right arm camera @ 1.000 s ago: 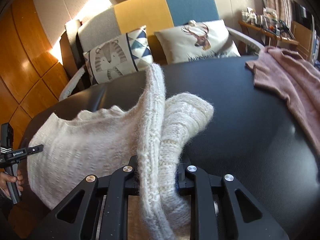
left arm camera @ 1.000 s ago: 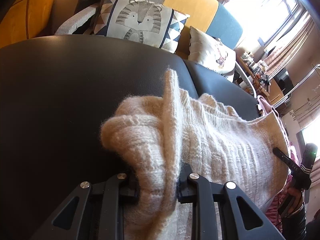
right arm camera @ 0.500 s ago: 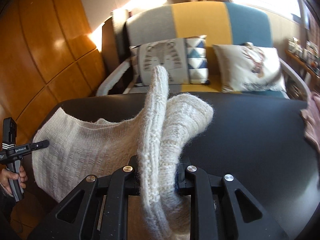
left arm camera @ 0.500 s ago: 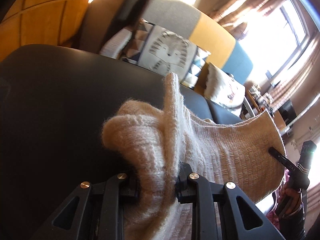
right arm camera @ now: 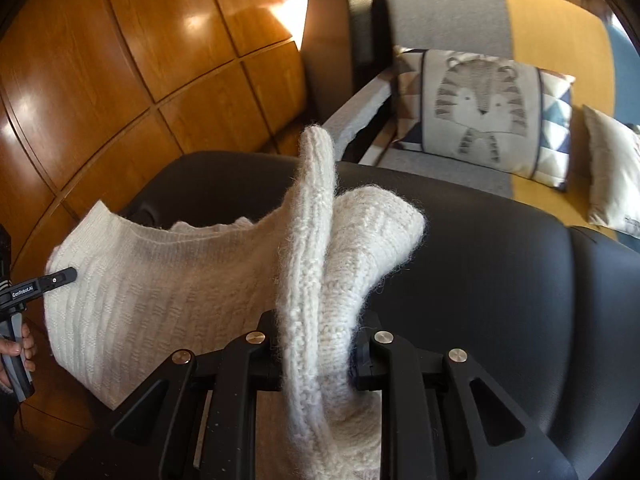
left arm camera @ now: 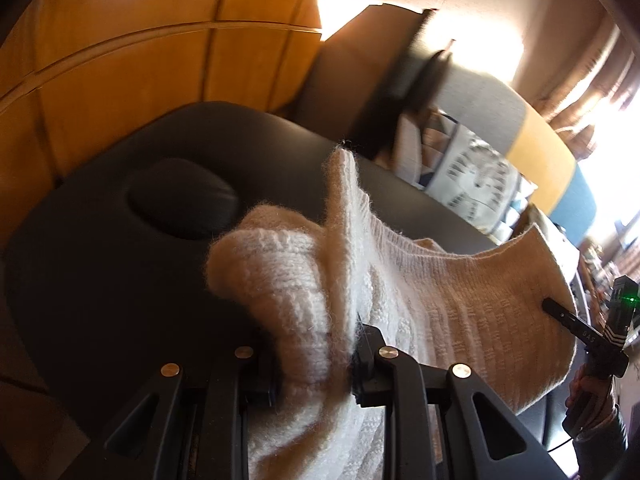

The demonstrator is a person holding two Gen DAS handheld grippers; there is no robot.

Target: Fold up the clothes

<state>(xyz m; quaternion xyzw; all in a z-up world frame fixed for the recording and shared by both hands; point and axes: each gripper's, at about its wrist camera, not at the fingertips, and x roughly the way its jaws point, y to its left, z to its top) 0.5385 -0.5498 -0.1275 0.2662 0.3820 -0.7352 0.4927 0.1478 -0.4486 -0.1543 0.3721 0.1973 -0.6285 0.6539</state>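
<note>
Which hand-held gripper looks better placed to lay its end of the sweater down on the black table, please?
Probably the right hand-held gripper: bare black table lies just ahead of it. The left hand-held gripper, also clamping the sweater, faces the table's end.

White lettering reading "GenRobot.AI" stands on the black body of the left tongs (right arm camera: 60, 276), seen in the right wrist view at the left edge of the cream knitted sweater (right arm camera: 168, 288). In the left wrist view the black right tongs (left arm camera: 550, 306), at the sweater's right edge, carry small pale characters too blurred to read.
</note>
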